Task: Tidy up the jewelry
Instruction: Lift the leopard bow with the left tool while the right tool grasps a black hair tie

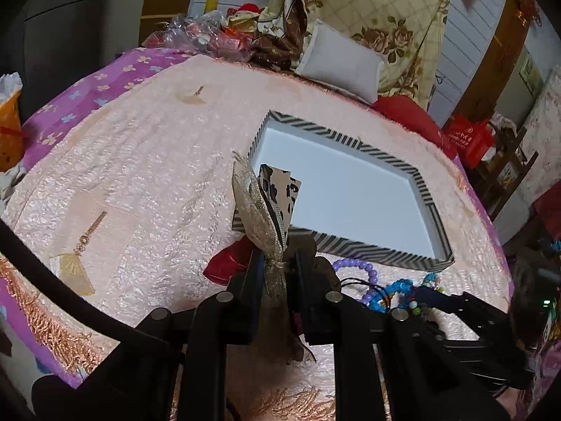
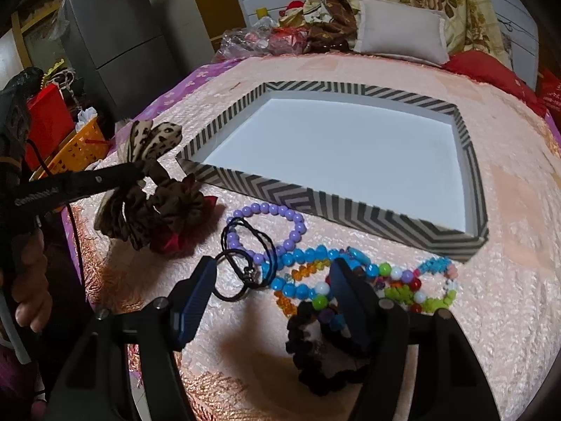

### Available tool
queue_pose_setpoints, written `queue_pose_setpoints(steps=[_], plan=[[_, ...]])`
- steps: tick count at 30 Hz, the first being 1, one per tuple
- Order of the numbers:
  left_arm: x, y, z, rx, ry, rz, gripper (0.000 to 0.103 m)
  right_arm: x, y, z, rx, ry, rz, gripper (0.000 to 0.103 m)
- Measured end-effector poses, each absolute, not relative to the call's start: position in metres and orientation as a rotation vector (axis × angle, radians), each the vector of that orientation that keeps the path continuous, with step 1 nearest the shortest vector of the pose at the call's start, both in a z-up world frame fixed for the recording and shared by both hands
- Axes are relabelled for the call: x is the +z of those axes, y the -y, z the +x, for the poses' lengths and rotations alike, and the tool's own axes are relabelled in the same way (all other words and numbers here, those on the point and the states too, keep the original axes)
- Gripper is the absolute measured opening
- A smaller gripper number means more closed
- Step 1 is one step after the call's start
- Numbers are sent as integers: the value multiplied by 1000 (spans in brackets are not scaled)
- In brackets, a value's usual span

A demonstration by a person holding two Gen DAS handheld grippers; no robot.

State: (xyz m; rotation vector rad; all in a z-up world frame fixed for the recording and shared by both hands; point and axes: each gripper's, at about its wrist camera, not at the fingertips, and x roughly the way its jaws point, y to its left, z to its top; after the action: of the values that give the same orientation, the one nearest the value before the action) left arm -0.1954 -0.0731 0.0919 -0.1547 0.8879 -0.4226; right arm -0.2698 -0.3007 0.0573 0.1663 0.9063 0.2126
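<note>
lifting the leopard-print hair bow [image 1: 277,196] by its gold mesh ribbon [image 1: 257,210] is the risky part here: the left claw [image 1: 277,270] pinches only that thin gathered ribbon, so the bow could slide free or swing and drop on the bed [image 1: 140,161] short of the striped tray [image 1: 354,140]. in the right wrist view the bow [image 2: 154,140] hangs above a dark brown scrunchie [image 2: 164,210] and a red one under it, and dragging those along looks possible.

the left claw is clenched on the ribbon, its jaws nearly together, with the bow raised just near the tray's near left corner [image 2: 196,172].

the right claw [image 2: 270,280] stands fairly wide and grips nothing that i can see. between its jaws lie a black cord loop [image 2: 231,273] and blue beads [image 2: 298,273]; its right finger [image 2: 347,291] rests among the mixed coloured beads [image 2: 413,291], beside a black scrunchie [image 2: 312,351]. closing here could snag several strands at once, since the purple bead bracelet [image 2: 280,224], cord and blue strand overlap. the tray, far of the pile, holds nothing yet.
</note>
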Motion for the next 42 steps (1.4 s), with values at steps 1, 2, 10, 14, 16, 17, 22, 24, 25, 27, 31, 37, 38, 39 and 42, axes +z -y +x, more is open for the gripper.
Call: queue_pose_setpoints(steps=[1, 2, 10, 14, 16, 17, 22, 24, 25, 27, 31, 37, 38, 39, 42], plan=[[95, 72, -196, -425, -884, -163, 10, 57, 300, -266, 228, -910, 161, 69], [98, 70, -196, -428, -879, -170, 10, 57, 299, -262, 249, -910, 159, 65], [109, 68, -195, -407, -845, -164, 10, 42, 295, -232, 338, -981, 175, 41], [104, 69, -196, -394, -851, -151, 10, 34, 296, -225, 371, -997, 216, 8], [103, 70, -196, -390, -855, -144, 10, 39, 297, -229, 374, -976, 224, 6], [102, 70, -196, -391, -856, -143, 10, 44, 299, -232, 378, -952, 231, 5], [105, 72, -198, -402, -852, -157, 10, 62, 306, -247, 377, -903, 271, 5], [107, 75, -200, -404, -846, -147, 10, 65, 306, -251, 363, -892, 267, 5], [107, 76, -201, -405, -845, -142, 10, 67, 307, -252, 360, -884, 272, 5], [109, 77, -202, -408, -842, -137, 10, 72, 309, -255, 368, -867, 295, 5], [114, 78, -205, -411, -831, -135, 10, 77, 309, -257, 362, -860, 283, 5], [115, 77, -206, -408, -828, -134, 10, 70, 312, -251, 282, -909, 192, 27], [114, 77, -206, -406, -831, -135, 10, 67, 314, -249, 277, -922, 194, 53], [112, 76, -206, -406, -835, -136, 10, 62, 314, -248, 274, -928, 194, 64], [108, 77, -204, -410, -850, -139, 10, 49, 310, -244, 271, -973, 154, 62]])
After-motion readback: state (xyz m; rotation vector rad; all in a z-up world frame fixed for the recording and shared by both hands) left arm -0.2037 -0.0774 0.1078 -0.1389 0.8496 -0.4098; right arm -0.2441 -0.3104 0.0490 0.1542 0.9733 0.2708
